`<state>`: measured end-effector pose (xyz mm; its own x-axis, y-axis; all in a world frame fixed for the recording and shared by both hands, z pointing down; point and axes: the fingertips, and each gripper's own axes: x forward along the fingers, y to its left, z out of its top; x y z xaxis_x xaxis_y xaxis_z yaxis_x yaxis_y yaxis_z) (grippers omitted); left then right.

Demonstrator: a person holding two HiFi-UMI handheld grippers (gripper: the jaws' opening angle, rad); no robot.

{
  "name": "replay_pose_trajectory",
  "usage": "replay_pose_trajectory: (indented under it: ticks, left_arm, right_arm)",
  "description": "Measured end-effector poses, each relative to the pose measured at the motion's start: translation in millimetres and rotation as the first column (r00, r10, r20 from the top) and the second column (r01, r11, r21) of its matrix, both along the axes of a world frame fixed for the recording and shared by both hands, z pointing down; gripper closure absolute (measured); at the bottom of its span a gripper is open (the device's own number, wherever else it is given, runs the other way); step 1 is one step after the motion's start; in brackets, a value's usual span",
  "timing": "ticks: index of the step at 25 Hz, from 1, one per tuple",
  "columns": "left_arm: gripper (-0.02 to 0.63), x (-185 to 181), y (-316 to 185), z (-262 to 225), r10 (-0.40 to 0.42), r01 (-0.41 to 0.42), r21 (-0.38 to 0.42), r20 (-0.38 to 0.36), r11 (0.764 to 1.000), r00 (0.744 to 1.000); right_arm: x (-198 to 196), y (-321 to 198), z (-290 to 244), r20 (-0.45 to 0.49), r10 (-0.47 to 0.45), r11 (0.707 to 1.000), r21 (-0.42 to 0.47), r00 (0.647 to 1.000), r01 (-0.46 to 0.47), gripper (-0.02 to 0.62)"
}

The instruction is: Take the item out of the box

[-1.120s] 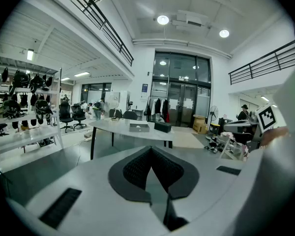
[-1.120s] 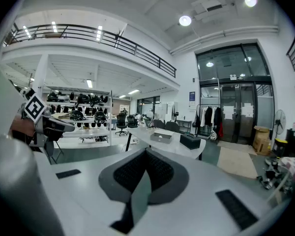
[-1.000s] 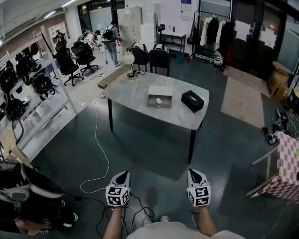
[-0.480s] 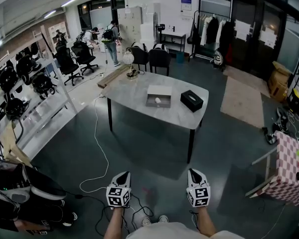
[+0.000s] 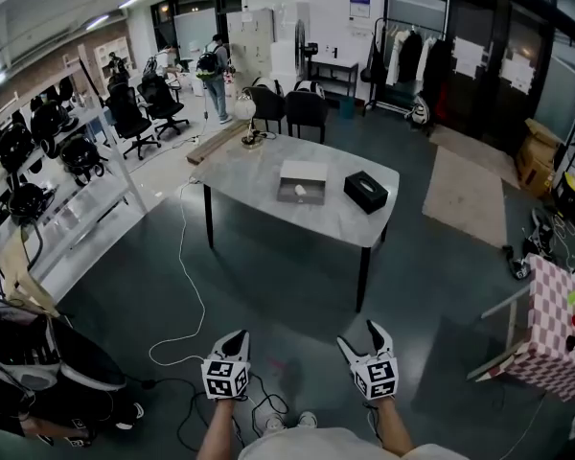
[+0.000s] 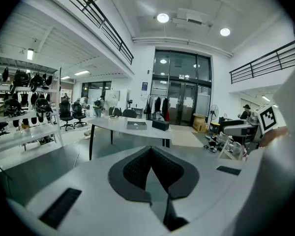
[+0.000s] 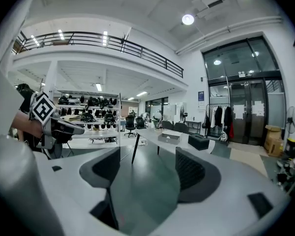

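Shows left gripper (image 5: 238, 335) pressed together, right gripper (image 5: 357, 334) spread and empty, both well apart from counter (image 5: 259, 172) carrying open box (image 5: 303, 172) with white item (image 5: 300, 192) inside

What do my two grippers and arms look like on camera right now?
The left gripper and right gripper match: pale grey-white tapered bodies, each carrying a cube of black-and-white square markers at the rear. Inside the jaws sit dark, ribbed pads. The forearms are bare, with no sleeves on them, and a light top shows below them.
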<state>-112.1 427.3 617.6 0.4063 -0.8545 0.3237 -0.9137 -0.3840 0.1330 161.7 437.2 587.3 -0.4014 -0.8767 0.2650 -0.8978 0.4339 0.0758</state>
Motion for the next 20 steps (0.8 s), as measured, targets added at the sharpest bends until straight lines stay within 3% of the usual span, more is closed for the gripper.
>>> replay_pose_trajectory:
  ticks: [20]
  left_arm:
    - [0.592, 38.9, -18.5, 9.4, -0.007, 0.008, -0.010, 0.027, 1.000, 1.000]
  right_arm:
    - [21.9, -28.0, 10.1, -0.001, -0.039, 0.999, -0.002, 0.999, 0.039, 0.265]
